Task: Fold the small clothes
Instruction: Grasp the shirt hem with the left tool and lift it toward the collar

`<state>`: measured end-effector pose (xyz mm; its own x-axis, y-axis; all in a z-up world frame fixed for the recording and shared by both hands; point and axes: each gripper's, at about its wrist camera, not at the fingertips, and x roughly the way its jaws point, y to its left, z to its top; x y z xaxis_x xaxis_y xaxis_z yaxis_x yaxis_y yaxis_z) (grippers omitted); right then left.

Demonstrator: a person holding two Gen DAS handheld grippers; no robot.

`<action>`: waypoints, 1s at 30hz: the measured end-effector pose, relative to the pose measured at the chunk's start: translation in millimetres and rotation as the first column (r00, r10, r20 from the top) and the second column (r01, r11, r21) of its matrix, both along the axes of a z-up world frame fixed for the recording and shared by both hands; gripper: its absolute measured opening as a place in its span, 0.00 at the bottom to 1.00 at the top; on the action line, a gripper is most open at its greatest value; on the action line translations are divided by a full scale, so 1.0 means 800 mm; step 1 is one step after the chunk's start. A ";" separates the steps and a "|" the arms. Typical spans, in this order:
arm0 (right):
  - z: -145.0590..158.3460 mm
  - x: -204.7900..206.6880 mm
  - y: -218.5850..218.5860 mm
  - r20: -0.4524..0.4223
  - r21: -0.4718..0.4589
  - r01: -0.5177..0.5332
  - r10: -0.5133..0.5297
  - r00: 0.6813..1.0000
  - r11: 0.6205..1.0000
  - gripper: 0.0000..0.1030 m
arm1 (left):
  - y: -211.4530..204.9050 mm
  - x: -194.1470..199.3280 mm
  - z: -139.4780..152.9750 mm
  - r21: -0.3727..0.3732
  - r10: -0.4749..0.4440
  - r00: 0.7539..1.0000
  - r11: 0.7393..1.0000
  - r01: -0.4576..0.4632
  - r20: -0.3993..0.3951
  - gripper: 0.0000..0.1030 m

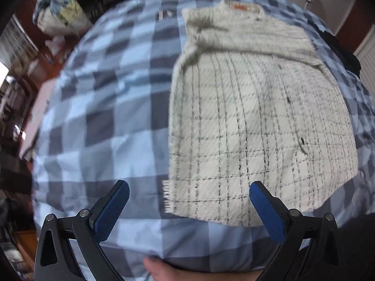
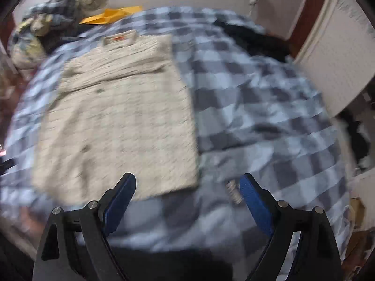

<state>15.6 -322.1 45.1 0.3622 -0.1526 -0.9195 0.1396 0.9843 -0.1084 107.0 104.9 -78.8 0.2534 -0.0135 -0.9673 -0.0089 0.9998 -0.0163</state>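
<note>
Both blue-padded hand-held grippers, left point(image 1: 188, 188) and right point(image 2: 187, 182), hang wide open and empty over the near hem of the cream knitted top with thin black checks point(image 1: 253, 121). It lies flat on the blue-and-grey checked bed cover point(image 1: 112, 107), sleeves apparently already folded in, so I'd guess the hem-to-collar fold remains. Nothing's blocking it; the heap of bundled bedding point(image 2: 46, 25) and dark clothing point(image 2: 255, 39) sit well apart.

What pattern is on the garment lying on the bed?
Cream with thin black grid checks; clearest in the left wrist view.
</note>
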 end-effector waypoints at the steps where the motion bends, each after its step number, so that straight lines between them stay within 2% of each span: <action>1: -0.015 0.012 -0.002 -0.014 -0.039 0.022 -0.023 1.000 0.999 0.86 | 0.000 0.003 -0.010 -0.010 0.000 0.999 1.000 0.000 -0.033 1.00; 3: -0.050 0.039 -0.016 -0.076 -0.092 0.080 -0.087 0.993 0.993 0.86 | 0.001 0.012 -0.036 -0.032 0.000 0.991 0.999 -0.004 -0.135 1.00; 4: -0.068 0.047 -0.026 -0.122 -0.062 0.106 -0.113 0.986 0.992 0.86 | 0.005 0.015 -0.050 -0.051 0.007 0.982 0.999 -0.017 -0.190 1.00; 5: -0.096 0.062 -0.044 -0.194 0.022 0.144 -0.138 0.971 0.989 0.86 | 0.010 0.018 -0.062 -0.075 0.022 0.972 0.996 -0.041 -0.233 1.00; 7: -0.129 0.069 -0.064 -0.283 0.152 0.215 -0.165 0.945 0.965 0.86 | 0.021 0.022 -0.077 -0.116 0.049 0.955 0.989 -0.086 -0.292 1.00; 9: -0.167 0.082 -0.085 -0.380 0.294 0.295 -0.172 0.909 0.909 0.86 | 0.030 0.026 -0.088 -0.139 0.056 0.943 0.985 -0.106 -0.327 1.00; 10: -0.174 0.083 -0.088 -0.391 0.322 0.309 -0.172 0.904 0.895 0.86 | 0.031 0.028 -0.091 -0.129 0.053 0.943 0.987 -0.101 -0.330 1.00; 11: -0.183 0.088 -0.093 -0.408 0.333 0.322 -0.173 0.897 0.886 0.86 | 0.031 0.029 -0.095 -0.109 0.047 0.943 0.990 -0.088 -0.329 0.99; 13: -0.194 0.096 -0.095 -0.424 0.309 0.326 -0.177 0.888 0.893 0.86 | 0.023 0.030 -0.106 -0.080 0.005 0.937 0.996 -0.036 -0.348 0.97; 14: -0.203 0.103 -0.094 -0.439 0.297 0.322 -0.171 0.882 0.899 0.86 | 0.017 0.029 -0.111 -0.089 -0.026 0.932 0.996 -0.007 -0.363 0.92; 17: -0.224 0.116 -0.093 -0.458 0.326 0.328 -0.156 0.875 0.887 0.86 | 0.001 0.025 -0.121 -0.125 -0.086 0.917 0.991 0.039 -0.390 0.89; 20: -0.252 0.126 -0.093 -0.500 0.347 0.358 -0.151 0.853 0.867 0.86 | -0.002 0.024 -0.128 -0.122 -0.072 0.915 0.992 0.025 -0.398 0.88; 21: -0.260 0.127 -0.091 -0.513 0.348 0.360 -0.146 0.846 0.866 0.86 | 0.001 0.025 -0.130 -0.127 -0.063 0.913 0.992 0.012 -0.403 0.85; 23: -0.274 0.131 -0.089 -0.532 0.351 0.355 -0.127 0.837 0.867 0.86 | 0.013 0.026 -0.137 -0.135 -0.030 0.907 0.990 -0.029 -0.419 0.57; 24: -0.278 0.133 -0.087 -0.530 0.364 0.348 -0.115 0.840 0.864 0.85 | 0.019 0.026 -0.138 -0.133 -0.018 0.906 0.990 -0.042 -0.422 0.52; 25: -0.280 0.133 -0.085 -0.525 0.370 0.340 -0.107 0.844 0.865 0.70 | 0.023 0.024 -0.138 -0.146 -0.007 0.906 0.987 -0.061 -0.423 0.39; 26: -0.280 0.134 -0.081 -0.519 0.379 0.325 -0.092 0.850 0.867 0.46 | 0.028 0.022 -0.137 -0.168 0.001 0.906 0.982 -0.079 -0.422 0.21; 27: -0.279 0.128 -0.074 -0.514 0.394 0.316 -0.078 0.854 0.863 0.36 | 0.032 0.021 -0.135 -0.200 0.009 0.908 0.974 -0.102 -0.419 0.14; 28: -0.277 0.128 -0.068 -0.504 0.419 0.307 -0.063 0.862 0.854 0.20 | 0.037 0.018 -0.131 -0.235 0.018 0.910 0.964 -0.125 -0.414 0.06; 29: -0.274 0.129 -0.065 -0.488 0.444 0.296 -0.049 0.871 0.846 0.11 | 0.043 0.017 -0.127 -0.250 0.019 0.915 0.959 -0.131 -0.404 0.04; 30: -0.270 0.128 -0.060 -0.475 0.451 0.286 -0.044 0.879 0.846 0.10 | 0.041 0.015 -0.121 -0.255 0.013 0.921 0.959 -0.121 -0.389 0.04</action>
<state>117.8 -370.4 -170.6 -0.0762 0.3440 -0.9359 0.3631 0.8837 0.2953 119.0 138.0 -175.4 -0.1225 -0.2827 -0.9514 -0.1352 0.9544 -0.2662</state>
